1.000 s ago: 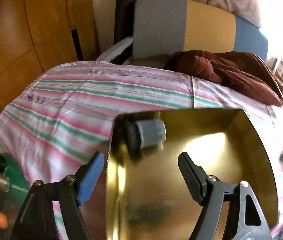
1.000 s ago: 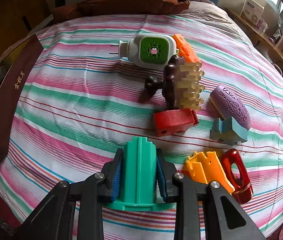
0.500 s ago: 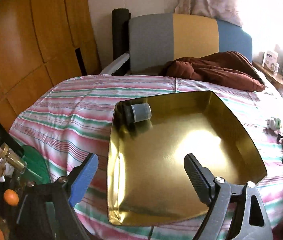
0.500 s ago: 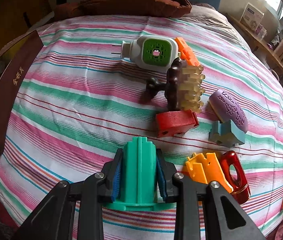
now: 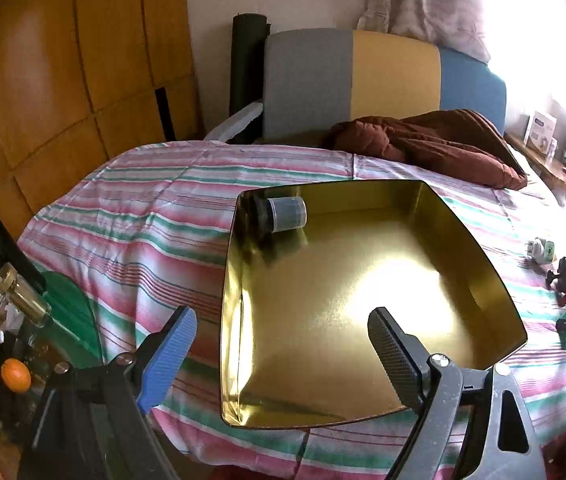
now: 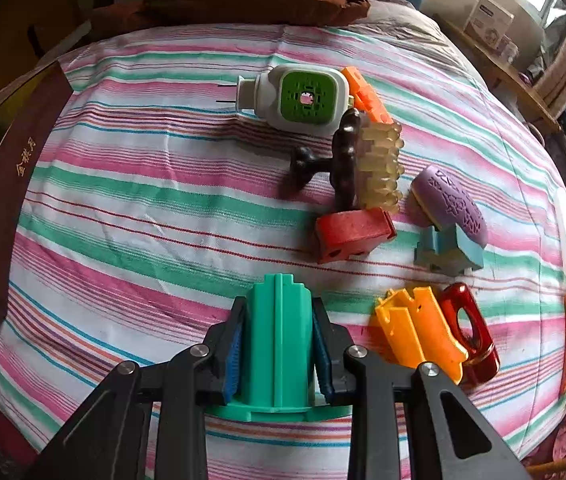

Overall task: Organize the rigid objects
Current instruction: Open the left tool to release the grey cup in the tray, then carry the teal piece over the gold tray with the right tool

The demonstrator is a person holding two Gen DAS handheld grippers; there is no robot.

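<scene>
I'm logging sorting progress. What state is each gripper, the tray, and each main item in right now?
Left gripper: open, empty, jaws have just been opening, above the tray.
Right gripper: shut on the green block.
Gold tray: on the bed, holding only the grey vial.
Grey vial: lying on its side in the tray's far corner.
Red block: loose on the bedspread.
Plug-in unit: lying flat, prongs sideways.
</scene>
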